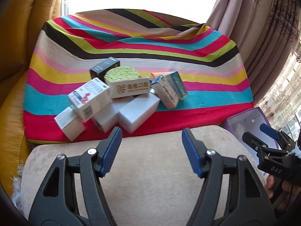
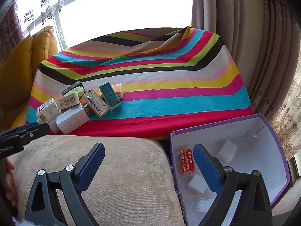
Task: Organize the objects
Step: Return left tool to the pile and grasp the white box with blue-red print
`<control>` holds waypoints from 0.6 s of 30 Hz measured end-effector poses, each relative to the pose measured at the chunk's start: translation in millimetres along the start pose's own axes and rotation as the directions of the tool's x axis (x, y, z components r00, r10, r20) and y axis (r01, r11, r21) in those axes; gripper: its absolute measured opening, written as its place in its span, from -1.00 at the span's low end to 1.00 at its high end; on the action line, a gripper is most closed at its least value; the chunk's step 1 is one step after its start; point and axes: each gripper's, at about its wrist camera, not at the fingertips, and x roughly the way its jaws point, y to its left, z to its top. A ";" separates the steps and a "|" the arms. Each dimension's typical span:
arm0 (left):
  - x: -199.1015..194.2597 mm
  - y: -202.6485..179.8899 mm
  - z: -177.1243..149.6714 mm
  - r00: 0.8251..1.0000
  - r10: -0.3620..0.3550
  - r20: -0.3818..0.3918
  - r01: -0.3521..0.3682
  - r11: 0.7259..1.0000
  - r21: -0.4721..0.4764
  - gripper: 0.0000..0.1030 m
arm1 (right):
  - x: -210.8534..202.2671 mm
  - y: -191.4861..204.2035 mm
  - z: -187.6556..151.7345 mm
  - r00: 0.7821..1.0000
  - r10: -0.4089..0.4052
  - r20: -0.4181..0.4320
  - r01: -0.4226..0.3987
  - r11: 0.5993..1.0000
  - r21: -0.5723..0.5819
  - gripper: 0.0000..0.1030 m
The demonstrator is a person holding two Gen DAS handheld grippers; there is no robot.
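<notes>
Two black grippers with blue pads, left gripper (image 1: pixel 151 134) and right gripper (image 2: pixel 148 150), hang released and empty over a beige cushion (image 1: pixel 146 169). Beyond, small cardboard boxes (image 1: pixel 120 98) lie heaped on a striped cloth (image 1: pixel 197 60); beside the right gripper, a purple-rimmed white box (image 2: pixel 254 150) holds a few packets.

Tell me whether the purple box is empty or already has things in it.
Not empty. The purple box stands open-topped, and a red packet and several small white boxes lie on its white floor.
</notes>
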 end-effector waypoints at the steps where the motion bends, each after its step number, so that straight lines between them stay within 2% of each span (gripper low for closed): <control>1: -1.3 5.9 0.9 1.000 0.017 0.006 -0.017 1.000 -0.008 0.35 | 1.1 4.1 0.6 1.000 0.001 -0.002 -0.001 1.000 -0.011 0.87; 9: -1.5 47.5 10.2 0.999 0.043 0.022 -0.042 0.997 -0.059 0.35 | 19.8 28.6 13.6 0.998 0.046 -0.045 -0.048 0.997 -0.062 0.87; 13: 1.7 63.4 17.7 0.999 0.050 0.022 -0.048 0.997 -0.062 0.35 | 32.4 38.5 22.2 0.993 0.091 -0.073 -0.097 0.992 -0.083 0.87; 18: 8.8 79.6 30.3 0.999 0.051 0.014 -0.050 0.998 -0.048 0.35 | 44.1 49.9 37.1 0.992 0.104 -0.077 -0.111 0.988 -0.103 0.87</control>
